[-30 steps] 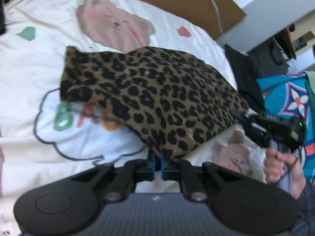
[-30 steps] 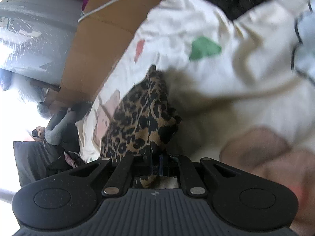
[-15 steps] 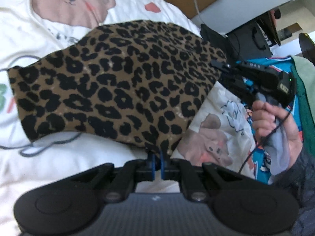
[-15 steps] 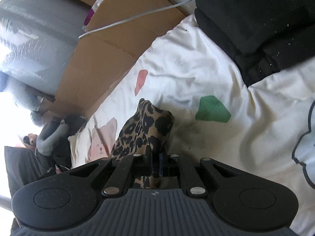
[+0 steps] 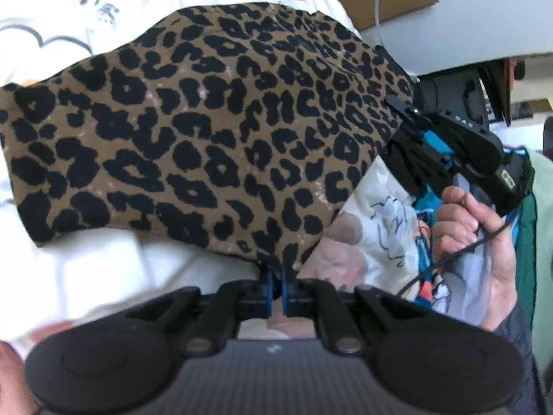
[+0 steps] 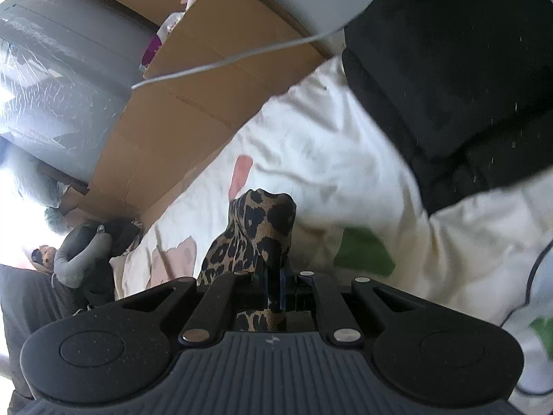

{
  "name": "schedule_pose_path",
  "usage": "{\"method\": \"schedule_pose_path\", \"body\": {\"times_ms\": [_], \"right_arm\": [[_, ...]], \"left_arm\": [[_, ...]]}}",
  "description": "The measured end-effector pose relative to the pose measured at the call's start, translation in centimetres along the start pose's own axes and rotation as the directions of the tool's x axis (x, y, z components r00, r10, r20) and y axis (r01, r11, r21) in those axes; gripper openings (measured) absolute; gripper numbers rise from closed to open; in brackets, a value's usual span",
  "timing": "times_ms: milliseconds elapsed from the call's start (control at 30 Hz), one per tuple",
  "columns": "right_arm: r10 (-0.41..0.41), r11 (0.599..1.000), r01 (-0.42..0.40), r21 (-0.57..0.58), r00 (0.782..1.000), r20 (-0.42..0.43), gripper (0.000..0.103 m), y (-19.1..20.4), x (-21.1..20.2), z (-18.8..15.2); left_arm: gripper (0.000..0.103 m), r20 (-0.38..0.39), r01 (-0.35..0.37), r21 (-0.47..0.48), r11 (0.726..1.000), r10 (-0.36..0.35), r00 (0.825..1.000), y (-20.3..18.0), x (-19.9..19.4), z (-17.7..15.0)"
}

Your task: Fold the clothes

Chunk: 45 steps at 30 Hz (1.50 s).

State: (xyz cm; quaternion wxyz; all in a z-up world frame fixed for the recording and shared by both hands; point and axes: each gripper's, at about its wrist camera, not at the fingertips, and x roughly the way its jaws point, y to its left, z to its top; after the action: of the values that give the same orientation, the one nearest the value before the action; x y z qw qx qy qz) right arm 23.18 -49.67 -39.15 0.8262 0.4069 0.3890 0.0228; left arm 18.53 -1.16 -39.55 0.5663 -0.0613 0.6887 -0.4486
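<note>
While your left gripper [image 5: 275, 278] pinches the leopard-print garment [image 5: 207, 131] at its near edge, your right gripper [image 6: 274, 283] clamps its far-right corner; the cloth spans the white bedsheet [image 5: 103, 269].

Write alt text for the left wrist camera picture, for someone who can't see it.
A leopard-print cloth is held up over a white cartoon-print bedsheet, pinched at its near edge by the left gripper and at its far right corner by the right gripper, which a hand holds.

You can't read any text here; the dark marks on the sheet [image 5: 100, 14], upper left, are blurred.
</note>
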Motion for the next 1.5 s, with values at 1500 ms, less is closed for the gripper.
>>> {"method": "schedule_pose_path", "body": {"times_ms": [1500], "right_arm": [[-0.061,0.997,0.064,0.047,0.995,-0.074,0.045,-3.2,-4.1,-5.1]], "left_arm": [[0.024,0.003,-0.259,0.058,0.964,0.259,0.966,-8.8,-2.1,9.4]]}}
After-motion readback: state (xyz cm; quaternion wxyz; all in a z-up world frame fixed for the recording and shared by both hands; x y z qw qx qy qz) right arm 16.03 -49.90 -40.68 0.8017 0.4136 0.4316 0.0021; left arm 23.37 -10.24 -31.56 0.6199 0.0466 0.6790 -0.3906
